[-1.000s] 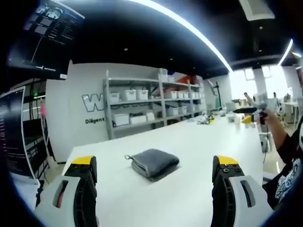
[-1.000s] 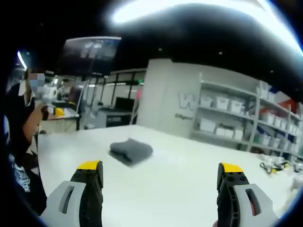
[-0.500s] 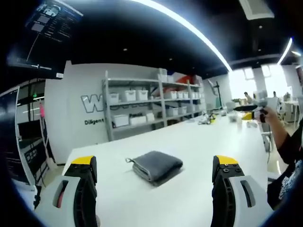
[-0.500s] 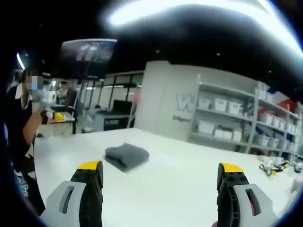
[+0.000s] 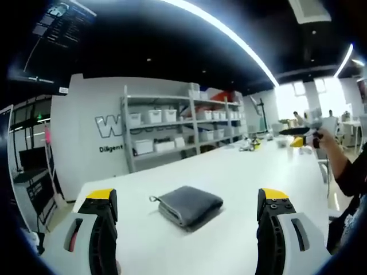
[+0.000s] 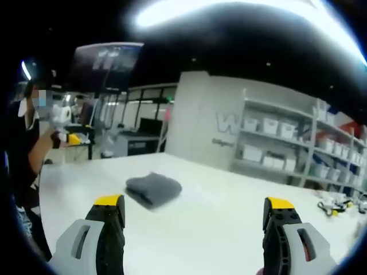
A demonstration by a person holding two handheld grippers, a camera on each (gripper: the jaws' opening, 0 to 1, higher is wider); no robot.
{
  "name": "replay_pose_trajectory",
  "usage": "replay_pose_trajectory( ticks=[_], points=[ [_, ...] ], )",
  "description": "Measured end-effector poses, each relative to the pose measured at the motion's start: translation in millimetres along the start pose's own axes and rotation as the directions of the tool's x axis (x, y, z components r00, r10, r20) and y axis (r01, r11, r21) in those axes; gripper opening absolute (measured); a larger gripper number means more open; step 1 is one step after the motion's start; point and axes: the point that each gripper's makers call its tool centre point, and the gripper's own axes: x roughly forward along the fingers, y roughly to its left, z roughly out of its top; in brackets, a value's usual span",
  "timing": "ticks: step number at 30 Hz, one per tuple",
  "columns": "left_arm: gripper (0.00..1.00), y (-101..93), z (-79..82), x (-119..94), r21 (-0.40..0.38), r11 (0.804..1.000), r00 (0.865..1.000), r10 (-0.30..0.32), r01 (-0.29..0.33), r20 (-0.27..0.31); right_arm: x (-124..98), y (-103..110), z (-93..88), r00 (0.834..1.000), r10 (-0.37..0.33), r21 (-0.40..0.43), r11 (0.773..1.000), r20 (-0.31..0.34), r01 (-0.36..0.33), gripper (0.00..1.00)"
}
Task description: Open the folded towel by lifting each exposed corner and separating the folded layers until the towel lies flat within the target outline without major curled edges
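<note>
A workshop with grey shelving [image 5: 172, 129] of white bins lies behind a wide white bench [image 5: 241, 172]. The folded grey towel [image 5: 189, 204] rests on the bench, ahead of and between the left gripper [image 5: 186, 215] jaws; it lies ahead of the right gripper [image 6: 195, 220], toward its left jaw. Both pairs of jaws stand spread wide, holding nothing, well apart from the cloth. Judging from this, come in low, pinch only the top layer at an exposed corner, perhaps near the small loop [image 5: 153, 199]. Both grippers are held roughly level, pointing across the bench.
</note>
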Motion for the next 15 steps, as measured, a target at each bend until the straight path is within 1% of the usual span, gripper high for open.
replay_pose_trajectory(
  ticks=[5,9,15],
  points=[
    [1.0,1.8,-2.8,11.3,-0.002,1.0,1.0,-0.006,0.006,-0.016,9.8,0.8,3.3,1.0,0.009,0.002,1.0,0.002,-0.009,1.0],
    [1.0,2.0,0.0,17.8,0.002,1.0,1.0,-0.011,0.011,-0.014,17.7,-2.0,8.0,1.0,0.003,0.002,1.0,0.008,-0.003,1.0],
    [1.0,5.6,-2.6,25.5,0.02,1.0,0.999,-0.01,0.011,-0.032,26.1,2.9,11.9,1.0,0.02,-0.017,1.0,0.002,-0.02,1.0]
  ],
)
